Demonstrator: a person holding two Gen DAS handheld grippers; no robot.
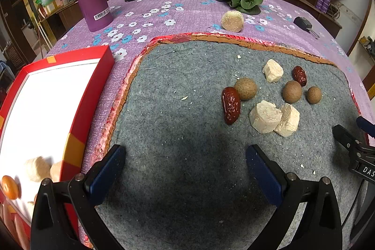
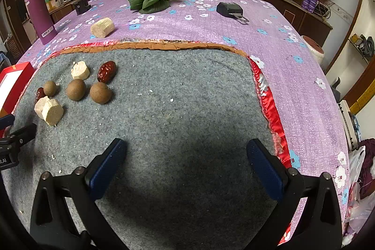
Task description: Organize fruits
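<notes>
On the grey felt mat [image 1: 178, 123], two red dates [image 1: 231, 105], three round brown fruits [image 1: 292, 91] and three pale chunks [image 1: 265, 117] are counted, grouped loosely. Both the left gripper [image 1: 185, 168] and right gripper [image 2: 186, 165] are held with fingers wide and empty. More pieces are seen in the red box [image 1: 103, 76] beside the mat.

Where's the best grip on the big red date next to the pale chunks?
Likely across the middle of the large red date, fingers on its long sides. It lies flat on the grey mat, long axis roughly toward the left gripper. Come from above; a brown round fruit crowds its far end.
</notes>
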